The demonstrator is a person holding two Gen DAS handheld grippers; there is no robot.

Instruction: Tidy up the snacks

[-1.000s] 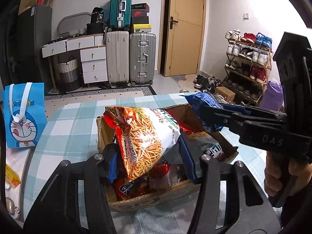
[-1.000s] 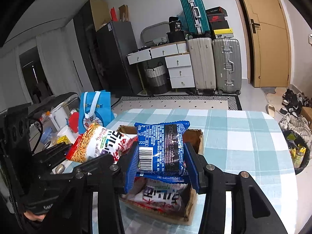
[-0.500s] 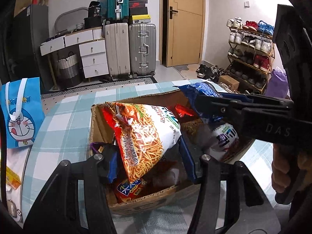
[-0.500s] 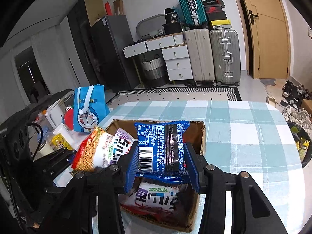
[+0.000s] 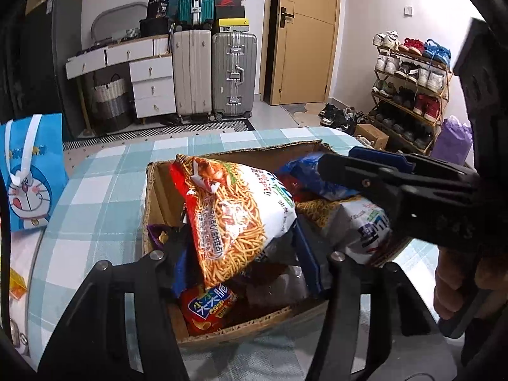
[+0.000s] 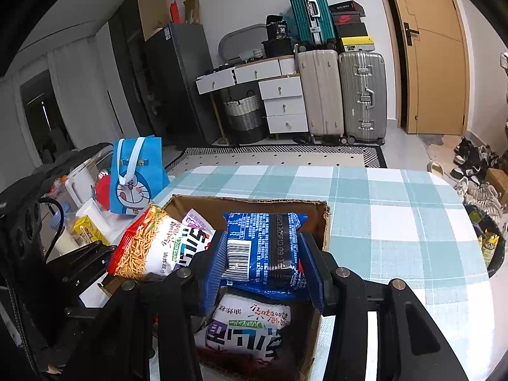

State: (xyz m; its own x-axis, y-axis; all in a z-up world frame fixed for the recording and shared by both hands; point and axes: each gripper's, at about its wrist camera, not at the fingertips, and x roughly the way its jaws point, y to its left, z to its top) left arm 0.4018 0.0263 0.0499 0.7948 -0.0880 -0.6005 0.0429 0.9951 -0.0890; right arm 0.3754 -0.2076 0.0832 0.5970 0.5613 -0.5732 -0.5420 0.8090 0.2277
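An open cardboard box (image 5: pixel 149 203) (image 6: pixel 247 199) stands on the checked tablecloth with several snack bags in it. My left gripper (image 5: pixel 236 231) is over the box's near left part, shut on an orange noodle-snack bag (image 5: pixel 235 216) (image 6: pixel 146 247), and its jaws are opening slightly. My right gripper (image 6: pixel 263 238) (image 5: pixel 365 171) hovers over the box's right part. A blue packet (image 6: pixel 263 247) (image 5: pixel 311 174) sits between its pads, still touching both, while its jaws are opening. Below the packet lies a white bag with purple lettering (image 6: pixel 244 327) (image 5: pixel 358 225).
A red crisp bag (image 5: pixel 206 308) lies at the box's near wall. A blue cartoon gift bag (image 5: pixel 28 174) (image 6: pixel 136 174) stands left of the table, near a yellow carton (image 6: pixel 85 231). The tablecloth (image 6: pixel 397 222) stretches right of the box. Suitcases and a shoe rack stand behind.
Both grippers have sunk toward the box with their bags, the left one more. The blue packet now sits a little lower between the right pads, close above the white bag.
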